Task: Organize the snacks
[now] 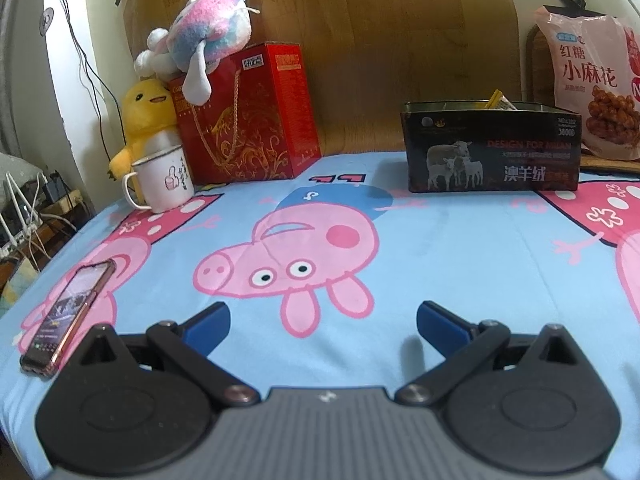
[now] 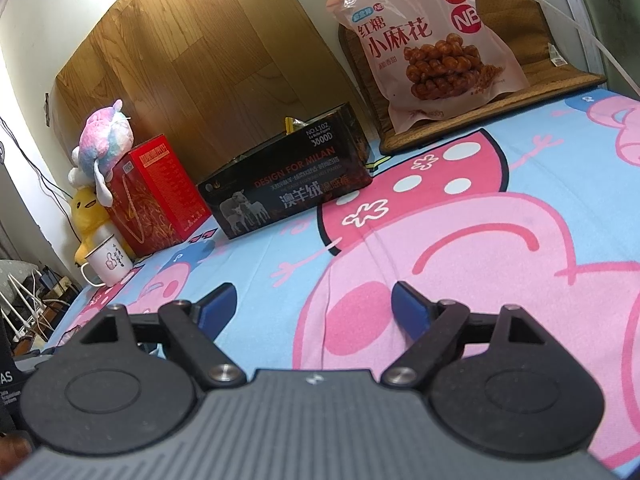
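Note:
A black open box (image 1: 492, 148) with sheep printed on it stands at the far side of the cartoon-pig cloth; a yellow snack wrapper (image 1: 498, 101) pokes out of its top. It also shows in the right wrist view (image 2: 288, 180). A large pink snack bag (image 1: 592, 84) leans on the wall to its right, on a woven mat (image 2: 480, 120); the bag is upright in the right wrist view (image 2: 428, 40). My left gripper (image 1: 323, 322) is open and empty, low over the cloth. My right gripper (image 2: 313, 304) is open and empty too, well short of the box.
A red gift box (image 1: 248, 120) with plush toys (image 1: 200, 44) on and beside it stands at the back left, with a white mug (image 1: 164, 180) in front. A phone (image 1: 68, 316) lies near the cloth's left edge. Cables and routers sit past that edge.

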`<state>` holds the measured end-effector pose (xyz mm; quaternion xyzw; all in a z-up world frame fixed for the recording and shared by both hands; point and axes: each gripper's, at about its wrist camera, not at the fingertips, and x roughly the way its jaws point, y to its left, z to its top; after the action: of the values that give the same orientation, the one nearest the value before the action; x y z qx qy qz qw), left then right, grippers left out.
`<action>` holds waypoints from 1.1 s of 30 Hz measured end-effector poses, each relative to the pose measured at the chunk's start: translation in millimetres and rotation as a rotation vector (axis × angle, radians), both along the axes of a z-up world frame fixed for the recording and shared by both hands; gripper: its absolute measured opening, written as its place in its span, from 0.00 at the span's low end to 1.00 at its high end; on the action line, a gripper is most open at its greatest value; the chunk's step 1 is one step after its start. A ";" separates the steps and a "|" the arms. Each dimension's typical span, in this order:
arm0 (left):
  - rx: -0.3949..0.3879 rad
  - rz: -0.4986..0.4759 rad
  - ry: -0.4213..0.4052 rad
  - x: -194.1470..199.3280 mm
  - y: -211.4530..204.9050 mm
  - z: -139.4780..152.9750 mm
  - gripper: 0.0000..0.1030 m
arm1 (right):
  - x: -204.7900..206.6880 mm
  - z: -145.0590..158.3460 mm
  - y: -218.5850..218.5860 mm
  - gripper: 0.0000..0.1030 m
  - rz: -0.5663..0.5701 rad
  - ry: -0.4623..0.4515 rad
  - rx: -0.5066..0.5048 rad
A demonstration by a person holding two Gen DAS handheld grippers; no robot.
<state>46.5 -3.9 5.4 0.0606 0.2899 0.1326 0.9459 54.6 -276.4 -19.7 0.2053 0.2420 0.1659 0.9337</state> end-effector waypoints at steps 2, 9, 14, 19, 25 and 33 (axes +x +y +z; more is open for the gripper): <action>0.014 -0.002 -0.005 -0.2 -1.2 1.4 1.00 | 0.1 -0.2 -1.8 0.84 0.003 0.000 0.007; 0.029 -0.010 -0.020 1.2 -3.4 9.8 1.00 | -0.9 -0.1 -4.1 0.84 0.006 -0.014 0.021; 0.058 -0.011 -0.030 1.9 -7.7 14.8 1.00 | -2.7 1.0 -4.4 0.84 0.016 -0.036 0.015; 0.093 0.000 -0.034 3.2 -11.2 16.5 1.00 | -3.7 1.4 -5.6 0.84 0.025 -0.045 0.026; 0.119 0.002 -0.035 4.9 -15.3 18.5 1.00 | -3.8 1.3 -8.7 0.84 0.038 -0.051 0.046; 0.160 0.006 -0.039 5.6 -20.7 20.9 1.00 | -3.7 0.9 -12.6 0.84 0.053 -0.058 0.072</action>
<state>52.1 -24.6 26.4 0.1327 0.2603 0.1595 0.9430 50.9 -289.0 -18.8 0.2276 0.2142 0.2049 0.9275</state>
